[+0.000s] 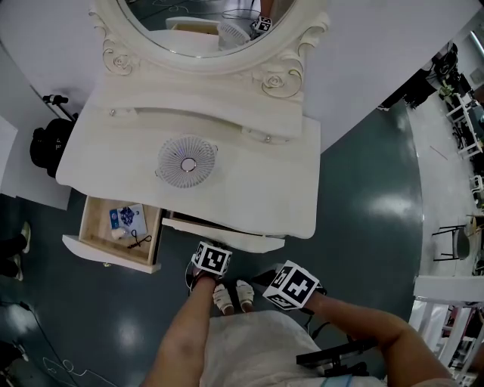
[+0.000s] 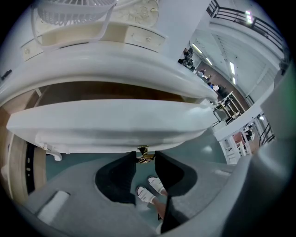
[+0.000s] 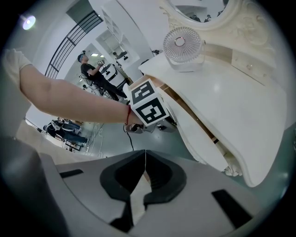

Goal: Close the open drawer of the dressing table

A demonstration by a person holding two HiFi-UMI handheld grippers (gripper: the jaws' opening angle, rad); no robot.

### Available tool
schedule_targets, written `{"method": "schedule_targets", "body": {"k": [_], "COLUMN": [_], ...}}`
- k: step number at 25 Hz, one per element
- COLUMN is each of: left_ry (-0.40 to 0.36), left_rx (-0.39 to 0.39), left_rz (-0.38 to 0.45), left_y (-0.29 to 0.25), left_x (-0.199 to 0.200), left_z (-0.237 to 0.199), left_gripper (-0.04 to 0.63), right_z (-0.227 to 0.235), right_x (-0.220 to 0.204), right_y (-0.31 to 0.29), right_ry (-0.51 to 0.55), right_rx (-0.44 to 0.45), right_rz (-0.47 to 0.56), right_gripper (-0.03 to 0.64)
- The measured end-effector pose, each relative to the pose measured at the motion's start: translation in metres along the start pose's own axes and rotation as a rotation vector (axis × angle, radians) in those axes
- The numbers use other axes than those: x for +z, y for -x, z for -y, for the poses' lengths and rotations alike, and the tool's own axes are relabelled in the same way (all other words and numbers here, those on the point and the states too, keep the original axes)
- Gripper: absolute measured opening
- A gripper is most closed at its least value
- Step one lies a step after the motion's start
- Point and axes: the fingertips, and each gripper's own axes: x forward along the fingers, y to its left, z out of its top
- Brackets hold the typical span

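Observation:
The white dressing table (image 1: pixel 257 178) has two drawers out. Its left drawer (image 1: pixel 97 253) is pulled far out, with a blue-and-white packet and small items inside. The centre drawer (image 1: pixel 227 236) stands slightly out; in the left gripper view its curved front (image 2: pixel 106 125) shows a dark gap above. My left gripper (image 2: pixel 145 155) is shut on the small brass knob (image 2: pixel 144 153) under that front; in the head view the left gripper (image 1: pixel 209 261) is at the drawer's edge. My right gripper (image 1: pixel 291 286) hangs back, right of the left one; the right gripper (image 3: pixel 145 152) is shut and empty.
A small white fan (image 1: pixel 187 157) stands on the tabletop below the oval mirror (image 1: pixel 204 23). A black bag (image 1: pixel 49 143) sits on the floor at the left. My sandalled feet (image 1: pixel 233 296) are just before the table. White furniture (image 1: pixel 454 295) stands at the right.

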Motion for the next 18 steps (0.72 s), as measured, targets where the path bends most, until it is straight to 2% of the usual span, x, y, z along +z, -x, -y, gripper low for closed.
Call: {"method": "schedule_targets", "body": {"k": [18], "left_ry": [-0.042], "left_rx": [0.037], "left_rz": [0.025], "left_y": [-0.01], "left_x": [0.037], "left_z": [-0.012], "left_gripper": [0.133], "right_z": [0.013], "right_x": [0.002], "right_y": [0.004], "right_ry": [-0.039], "right_rx": [-0.002], "right_rz": [0.028], "right_gripper": [0.017]}}
